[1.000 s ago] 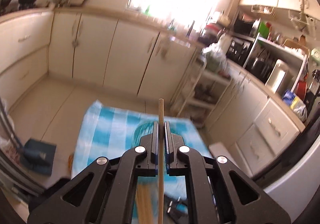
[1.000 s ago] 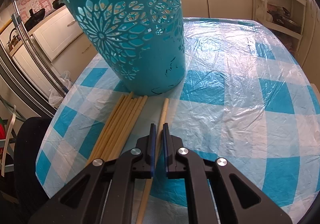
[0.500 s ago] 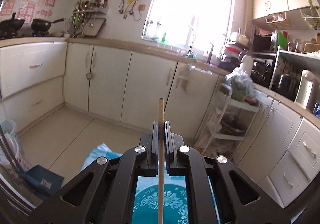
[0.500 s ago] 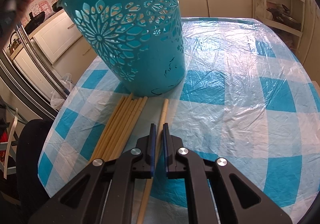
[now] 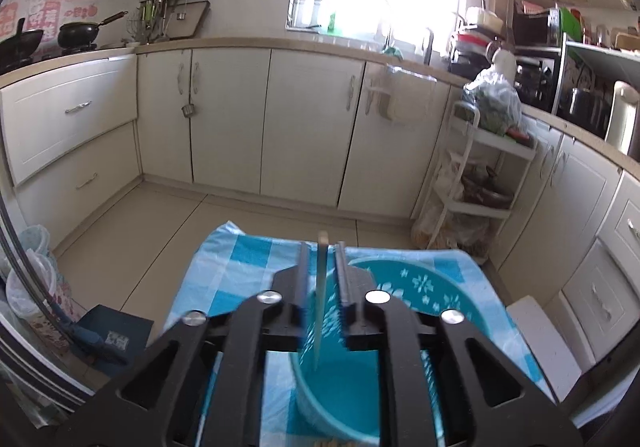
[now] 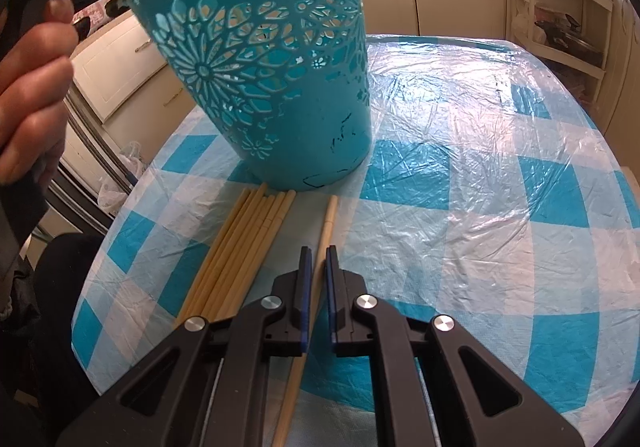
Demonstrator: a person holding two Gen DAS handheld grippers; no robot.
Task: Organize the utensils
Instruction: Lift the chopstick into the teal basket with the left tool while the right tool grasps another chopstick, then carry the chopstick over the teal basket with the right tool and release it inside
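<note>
Over the teal cut-out basket (image 5: 420, 299) my left gripper (image 5: 322, 247) points down into its mouth. Its jaws are opening, and a pale wooden chopstick (image 5: 320, 307) hangs loose between them, its lower end inside the basket. In the right wrist view the same basket (image 6: 272, 87) stands on the blue-checked tablecloth (image 6: 480, 207). My right gripper (image 6: 316, 253) is low over the cloth, shut on a single chopstick (image 6: 329, 219) that lies flat. A bundle of several chopsticks (image 6: 240, 251) lies just left of it, tips against the basket's foot.
A person's hand (image 6: 32, 87) holding the left gripper fills the left edge of the right wrist view. The table's rounded edge is close at front and left, with a dark chair (image 6: 60, 287) beyond. Cabinets and a white rack (image 5: 480, 187) stand past the table.
The left gripper has sunk toward the basket and its jaws have parted; the chopstick has slipped downward between them. The right gripper has stayed put. The hand has come into the right wrist view.
</note>
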